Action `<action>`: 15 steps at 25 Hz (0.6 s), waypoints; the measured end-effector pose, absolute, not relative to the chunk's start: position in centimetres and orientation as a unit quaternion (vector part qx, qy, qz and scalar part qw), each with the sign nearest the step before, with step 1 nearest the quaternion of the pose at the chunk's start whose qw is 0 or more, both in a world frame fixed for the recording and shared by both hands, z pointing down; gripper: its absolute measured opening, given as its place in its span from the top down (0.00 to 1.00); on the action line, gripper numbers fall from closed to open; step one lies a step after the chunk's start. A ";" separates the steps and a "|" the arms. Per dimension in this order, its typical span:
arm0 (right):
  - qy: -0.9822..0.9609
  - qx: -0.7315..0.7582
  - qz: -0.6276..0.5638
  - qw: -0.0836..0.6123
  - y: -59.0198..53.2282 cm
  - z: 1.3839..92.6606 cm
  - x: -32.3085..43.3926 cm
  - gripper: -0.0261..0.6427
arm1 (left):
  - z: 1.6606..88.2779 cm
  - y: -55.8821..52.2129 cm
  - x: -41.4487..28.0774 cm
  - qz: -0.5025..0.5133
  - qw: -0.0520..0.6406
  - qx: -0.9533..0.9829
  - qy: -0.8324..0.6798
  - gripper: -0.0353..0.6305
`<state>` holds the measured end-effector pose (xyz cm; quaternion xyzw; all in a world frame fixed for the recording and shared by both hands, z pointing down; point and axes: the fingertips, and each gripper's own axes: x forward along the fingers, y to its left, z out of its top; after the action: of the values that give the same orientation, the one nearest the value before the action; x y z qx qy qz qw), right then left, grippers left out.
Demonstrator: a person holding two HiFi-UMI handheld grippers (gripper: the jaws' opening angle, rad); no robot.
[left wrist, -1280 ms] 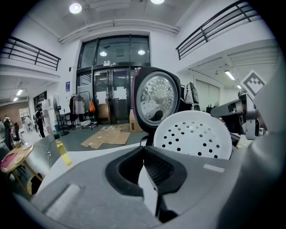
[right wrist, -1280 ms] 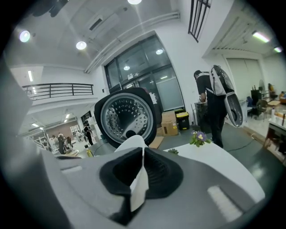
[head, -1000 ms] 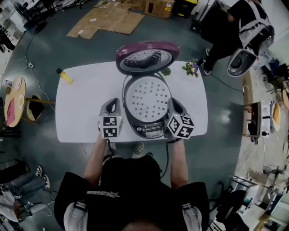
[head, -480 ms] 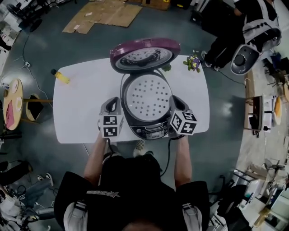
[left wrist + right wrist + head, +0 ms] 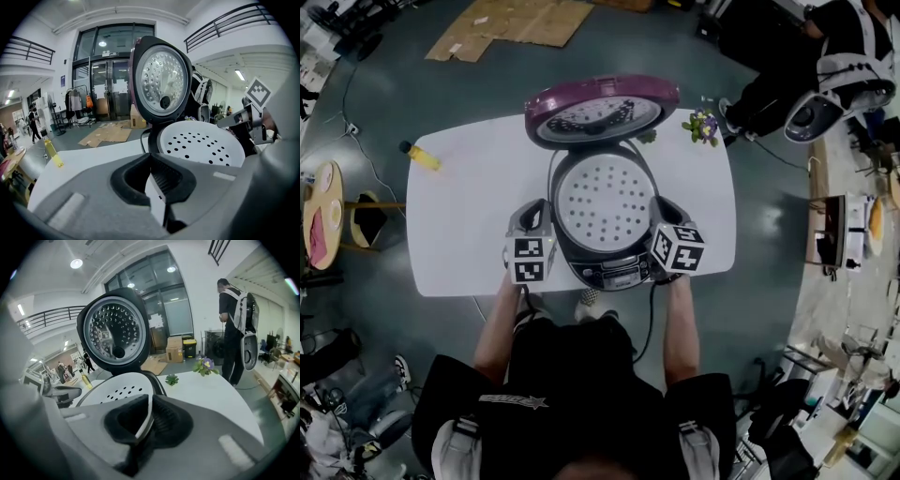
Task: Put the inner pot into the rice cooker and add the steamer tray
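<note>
Steamer tray (image 5: 602, 202), white and dotted with holes, sits level in the mouth of the rice cooker (image 5: 617, 274), which stands on the white counter (image 5: 459, 225) just in from its 6 o'clock edge, right before the person. Whatever lies under the tray is hidden. The cooker's plum-coloured lid (image 5: 600, 111) is swung up and back at 12 o'clock, with its perforated metal inner face turned toward the tray. The left gripper (image 5: 154, 176) meets the tray at 9 o'clock of its rim. Its jaws are clenched tight on a thin white edge of that rim, which shows as a pale wedge between the dark ribbed pads. The right gripper (image 5: 146, 413) meets the tray at 3 o'clock. The curved white rim runs between its pads and touches them, and these jaws are just beginning to open. Both grippers slant downward toward the cooker, with their marker cubes nearest the person. Elsewhere on the counter, a yellow bottle (image 5: 422, 156) lies between 9 and 10 o'clock of the cooker near the far left corner. A small green succulent (image 5: 647, 137) sits at 1 o'clock beside the lid, and a posy of purple flowers (image 5: 701, 125) at 2 o'clock. Flattened cardboard (image 5: 511, 23) lies on the floor beyond the counter, and a person with a backpack (image 5: 234, 329) stands off past its far right corner.
</note>
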<state>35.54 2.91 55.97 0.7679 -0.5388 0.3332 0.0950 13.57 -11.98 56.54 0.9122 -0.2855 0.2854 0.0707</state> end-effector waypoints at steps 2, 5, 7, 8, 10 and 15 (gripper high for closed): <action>-0.538 0.766 0.337 0.100 2.9 56.2 35.6 0.92 | 56.6 -12.1 13.6 0.285 0.072 0.912 -0.286 0.93; -0.536 0.763 0.345 0.104 2.8 56.4 35.7 0.92 | 56.8 -12.1 13.6 0.287 0.074 0.912 -0.284 0.93; -0.536 0.762 0.347 0.105 2.8 56.5 35.7 0.92 | 56.9 -12.1 13.5 0.289 0.074 0.912 -0.282 0.93; -0.536 0.762 0.347 0.105 2.7 56.5 35.7 0.92 | 56.9 -12.1 13.5 0.289 0.075 0.912 -0.282 0.93; -0.536 0.763 0.346 0.104 2.7 56.5 35.7 0.91 | 56.9 -12.1 13.5 0.288 0.076 0.912 -0.281 0.93; -0.540 0.757 0.356 0.089 2.9 56.8 35.4 0.70 | 56.8 -11.9 13.6 0.286 0.075 0.913 -0.280 0.93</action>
<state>35.41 2.87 56.83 0.7572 -0.5403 0.3561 0.0889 13.56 -11.94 56.85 0.9134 -0.2803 0.2856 0.0750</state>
